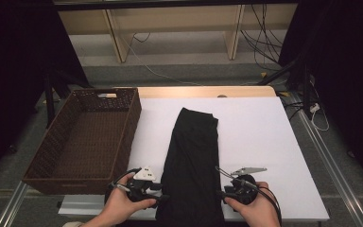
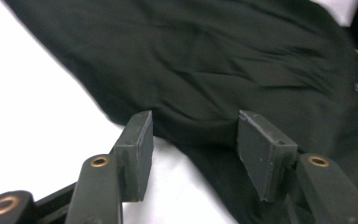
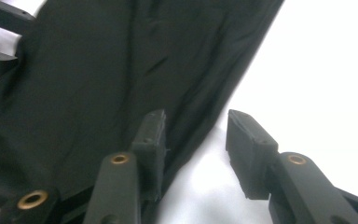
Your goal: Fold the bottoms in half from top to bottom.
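Hands, high view: the left gripper [image 1: 163, 196] and right gripper [image 1: 222, 193] sit at the near edges of the black folded cloth [image 1: 194, 156] on the white table [image 1: 260, 142], beside the brown basket [image 1: 90, 137].
Left gripper view: jaws apart, holding nothing, cloth edge [image 2: 205, 70] under them.
Right gripper view: jaws apart, cloth edge [image 3: 121, 70] under them.
Risk: closing too high might grab only the top layer, and the fold could fall open.

black garment [image 1: 193, 161], folded long, flat on white table [image 1: 260, 137]

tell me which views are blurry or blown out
High view: evenly lit, surroundings dark, black cloth shows little detail. Left gripper view: cloth slightly smeared, white table overexposed. Right gripper view: soft focus, table blown out to plain white.
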`<act>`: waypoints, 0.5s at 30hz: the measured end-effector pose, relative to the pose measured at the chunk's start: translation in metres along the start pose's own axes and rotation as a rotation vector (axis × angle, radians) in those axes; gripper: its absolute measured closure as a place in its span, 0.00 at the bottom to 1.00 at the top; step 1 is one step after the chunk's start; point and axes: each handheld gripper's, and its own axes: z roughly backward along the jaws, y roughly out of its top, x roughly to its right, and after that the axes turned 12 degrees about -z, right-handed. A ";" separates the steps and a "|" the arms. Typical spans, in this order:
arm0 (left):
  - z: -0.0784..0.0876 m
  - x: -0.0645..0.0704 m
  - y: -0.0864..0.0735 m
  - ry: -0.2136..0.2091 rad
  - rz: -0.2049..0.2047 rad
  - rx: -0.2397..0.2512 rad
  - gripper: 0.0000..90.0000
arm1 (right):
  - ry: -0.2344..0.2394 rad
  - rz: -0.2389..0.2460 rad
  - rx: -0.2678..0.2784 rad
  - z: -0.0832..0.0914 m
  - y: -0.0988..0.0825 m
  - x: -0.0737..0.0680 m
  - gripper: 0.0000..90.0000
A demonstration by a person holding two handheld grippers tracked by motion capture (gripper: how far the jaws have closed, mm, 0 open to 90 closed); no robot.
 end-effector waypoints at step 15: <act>-0.018 -0.013 0.017 0.063 -0.033 -0.014 0.69 | -0.137 0.121 -0.033 -0.021 0.012 -0.011 0.83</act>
